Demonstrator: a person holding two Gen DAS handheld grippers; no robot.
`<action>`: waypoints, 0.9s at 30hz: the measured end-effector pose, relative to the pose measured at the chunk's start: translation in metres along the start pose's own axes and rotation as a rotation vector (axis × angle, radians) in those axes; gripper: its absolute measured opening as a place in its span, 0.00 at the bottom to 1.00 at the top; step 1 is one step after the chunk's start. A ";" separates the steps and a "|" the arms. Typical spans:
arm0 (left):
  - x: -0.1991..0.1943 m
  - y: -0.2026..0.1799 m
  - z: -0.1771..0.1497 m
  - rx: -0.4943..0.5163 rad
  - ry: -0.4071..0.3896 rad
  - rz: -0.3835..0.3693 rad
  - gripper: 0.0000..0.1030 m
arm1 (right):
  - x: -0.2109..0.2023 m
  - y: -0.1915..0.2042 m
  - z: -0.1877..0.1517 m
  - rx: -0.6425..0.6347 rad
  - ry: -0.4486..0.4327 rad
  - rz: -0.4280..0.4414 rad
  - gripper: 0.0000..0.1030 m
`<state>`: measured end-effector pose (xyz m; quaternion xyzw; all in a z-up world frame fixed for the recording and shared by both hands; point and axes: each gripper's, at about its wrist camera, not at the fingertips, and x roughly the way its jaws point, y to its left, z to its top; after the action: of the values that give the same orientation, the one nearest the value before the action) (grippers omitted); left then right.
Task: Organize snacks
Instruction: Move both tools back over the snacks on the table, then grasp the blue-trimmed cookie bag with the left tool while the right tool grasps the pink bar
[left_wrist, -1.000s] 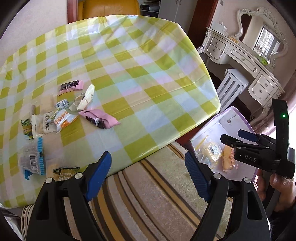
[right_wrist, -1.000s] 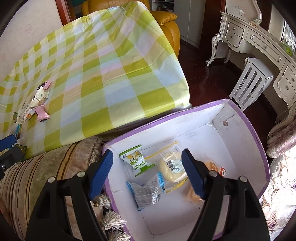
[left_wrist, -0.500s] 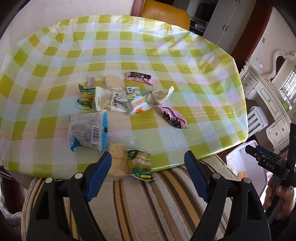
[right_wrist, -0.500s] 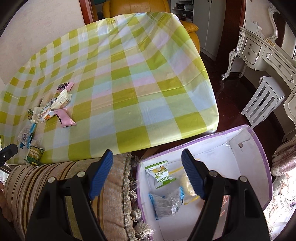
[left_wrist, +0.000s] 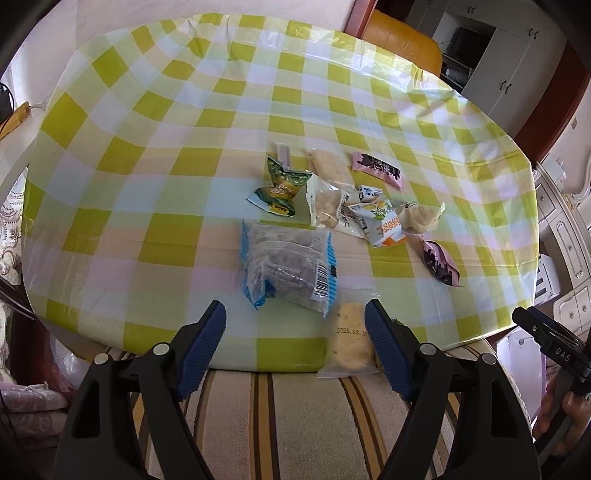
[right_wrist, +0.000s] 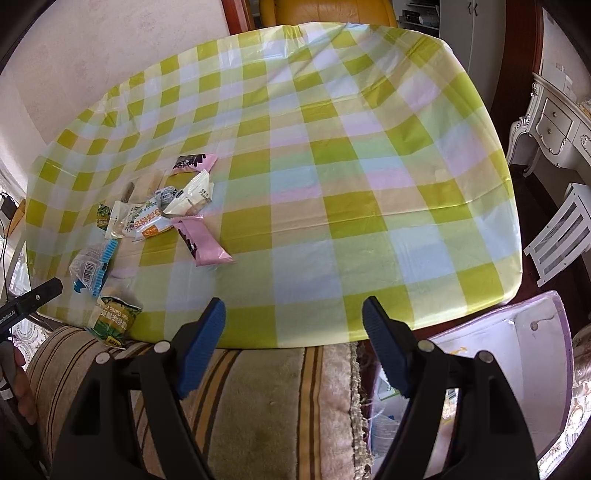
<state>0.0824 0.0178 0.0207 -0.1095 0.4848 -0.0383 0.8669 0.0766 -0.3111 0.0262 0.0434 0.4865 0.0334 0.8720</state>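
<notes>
Several snack packets lie in a heap on the green-checked table (left_wrist: 184, 147): a blue-edged clear bag (left_wrist: 288, 269), a green packet (left_wrist: 280, 188), an orange-and-white packet (left_wrist: 384, 225) and two pink ones (left_wrist: 439, 262). My left gripper (left_wrist: 294, 314) hovers over the table's near edge, jaws closing with nothing gripped. A clear packet with a yellow cake (left_wrist: 349, 339) lies just inside its right fingertip. My right gripper (right_wrist: 293, 308) is open and empty over the table's near edge. The purple box (right_wrist: 517, 332) sits at its lower right, with a few packets inside.
A striped cushion (left_wrist: 295, 406) runs along the near edge under both grippers. A white dresser (right_wrist: 554, 122) and a white slatted stool (right_wrist: 561, 236) stand on the dark floor to the right. A yellow armchair (left_wrist: 399, 40) is behind the table.
Both views have swung left, away from the purple box. The snack heap has come to the middle of the left wrist view. The box has slid to the right wrist view's lower right corner.
</notes>
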 end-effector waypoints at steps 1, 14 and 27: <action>0.003 0.002 0.002 -0.003 0.005 0.002 0.72 | 0.002 0.005 0.002 -0.011 0.005 0.004 0.74; 0.038 0.007 0.023 -0.010 0.064 0.010 0.78 | 0.041 0.053 0.026 -0.125 0.054 0.043 0.74; 0.057 0.005 0.029 0.009 0.100 0.030 0.80 | 0.083 0.081 0.045 -0.202 0.103 0.041 0.74</action>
<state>0.1368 0.0175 -0.0136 -0.0961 0.5288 -0.0329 0.8427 0.1574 -0.2237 -0.0119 -0.0366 0.5237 0.1026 0.8449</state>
